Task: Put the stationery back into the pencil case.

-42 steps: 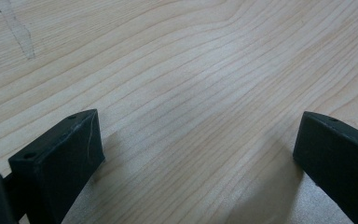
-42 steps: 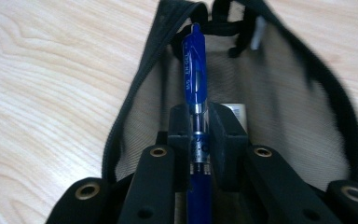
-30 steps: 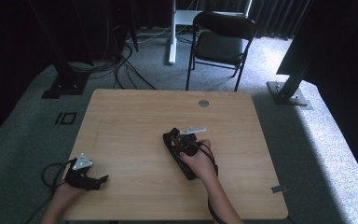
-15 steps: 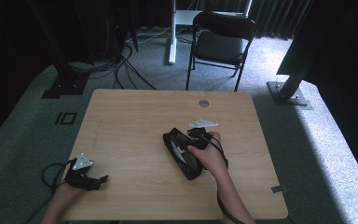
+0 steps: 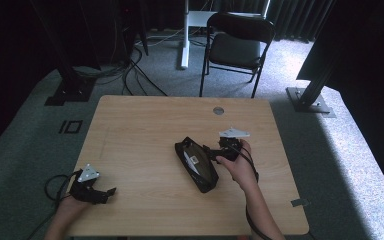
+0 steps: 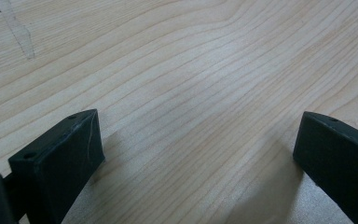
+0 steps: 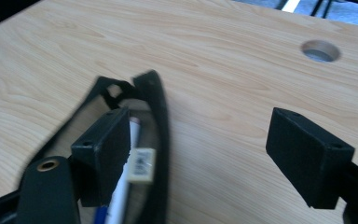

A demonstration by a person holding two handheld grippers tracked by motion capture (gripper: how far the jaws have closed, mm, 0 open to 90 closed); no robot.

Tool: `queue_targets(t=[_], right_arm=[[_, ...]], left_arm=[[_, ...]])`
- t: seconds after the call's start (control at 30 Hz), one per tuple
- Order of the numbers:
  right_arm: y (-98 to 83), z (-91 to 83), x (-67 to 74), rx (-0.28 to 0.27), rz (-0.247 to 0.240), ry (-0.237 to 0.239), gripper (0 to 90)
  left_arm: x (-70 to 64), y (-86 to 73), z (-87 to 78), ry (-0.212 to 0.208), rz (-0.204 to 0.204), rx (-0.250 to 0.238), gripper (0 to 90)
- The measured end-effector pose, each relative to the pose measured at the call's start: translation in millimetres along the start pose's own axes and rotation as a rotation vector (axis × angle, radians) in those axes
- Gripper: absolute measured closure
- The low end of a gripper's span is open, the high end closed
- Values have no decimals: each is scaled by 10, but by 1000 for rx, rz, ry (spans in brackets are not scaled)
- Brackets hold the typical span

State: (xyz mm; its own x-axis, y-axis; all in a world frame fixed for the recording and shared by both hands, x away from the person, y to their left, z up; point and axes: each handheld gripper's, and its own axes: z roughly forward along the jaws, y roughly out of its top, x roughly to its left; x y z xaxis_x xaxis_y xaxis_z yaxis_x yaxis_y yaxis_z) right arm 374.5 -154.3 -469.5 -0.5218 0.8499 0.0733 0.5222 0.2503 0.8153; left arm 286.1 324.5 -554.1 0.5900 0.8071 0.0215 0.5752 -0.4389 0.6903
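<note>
A black pouch (image 5: 198, 166) lies open near the middle of the wooden table (image 5: 140, 125), with a white tag and pens inside. In the right gripper view its dark rim (image 7: 157, 100) and the white tag (image 7: 142, 164) sit close to my left jaw. My right gripper (image 5: 213, 152) stands open at the pouch's right side; in its own view (image 7: 200, 123) one jaw is over the pouch mouth and the other over bare wood. My left gripper (image 5: 110, 192) rests open at the table's front left, with nothing but wood between its jaws (image 6: 198, 135).
A round cable hole (image 5: 218, 110) sits near the table's far edge, also in the right gripper view (image 7: 320, 50). A black folding chair (image 5: 237, 47) stands behind the table. Cables trail from both grippers over the front edge.
My right gripper has moved to the right and a little farther back, off the top of the pouch, so the open pouch shows more fully. The left gripper has stayed put.
</note>
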Motion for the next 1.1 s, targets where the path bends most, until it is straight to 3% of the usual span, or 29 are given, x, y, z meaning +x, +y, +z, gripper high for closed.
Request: queue_targets(t=[0.6, 1.1], right_arm=[[-362, -265, -580, -3, 73, -127, 186], [-795, -296, -926, 42, 148, -219, 166]], left_arm=[[0, 0, 0, 0, 0, 0, 16], [0, 0, 0, 0, 0, 0, 16]])
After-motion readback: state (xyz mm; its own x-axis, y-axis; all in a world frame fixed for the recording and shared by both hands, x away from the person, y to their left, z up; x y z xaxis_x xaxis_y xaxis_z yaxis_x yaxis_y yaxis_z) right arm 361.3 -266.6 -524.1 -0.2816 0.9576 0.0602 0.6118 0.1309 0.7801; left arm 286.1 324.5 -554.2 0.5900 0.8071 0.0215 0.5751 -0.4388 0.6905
